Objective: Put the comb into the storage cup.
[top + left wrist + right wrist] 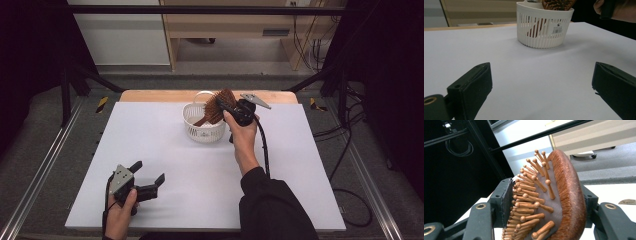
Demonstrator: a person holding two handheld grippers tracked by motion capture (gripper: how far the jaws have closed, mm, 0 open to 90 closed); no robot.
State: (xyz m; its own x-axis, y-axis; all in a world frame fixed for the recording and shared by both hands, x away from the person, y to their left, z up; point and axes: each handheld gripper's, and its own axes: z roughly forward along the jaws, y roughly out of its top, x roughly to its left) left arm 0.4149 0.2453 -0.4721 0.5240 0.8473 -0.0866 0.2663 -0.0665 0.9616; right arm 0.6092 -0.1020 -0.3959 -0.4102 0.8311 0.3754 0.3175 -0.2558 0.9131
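So the bench point(165, 200) is a big white sheet over a wooden top, and nearly all of it is bare. That makes sense, since the only real action is up at 12 o'clock, where the white slotted basket point(202, 131) sits near the far edge.

The wooden paddle hairbrush point(216, 106) is standing in that basket, handle down inside, head poking up over the rim and leaning toward 1 o'clock. My guess is it's being dropped in handle first, because the head is too wide to go down any other way.

The right tongs point(226, 106) are at the brush head, coming in from about 3 o'clock of the basket. In the right gripper view the head point(564, 195) sits between the two jaws, bristle pegs facing one pad and the wooden back beside the other. They look slack rather than clamped, with the pads not really pressing, so I'd call it letting go.

The left tongs point(149, 177) are parked way down at 7 o'clock, jaws spread wide with nothing in them, just out of the way.

Obstacles: pretty much just the basket's rim and handle loop point(202, 94) behind the brush. Black frame bars and cables sit off the bench at both sides.
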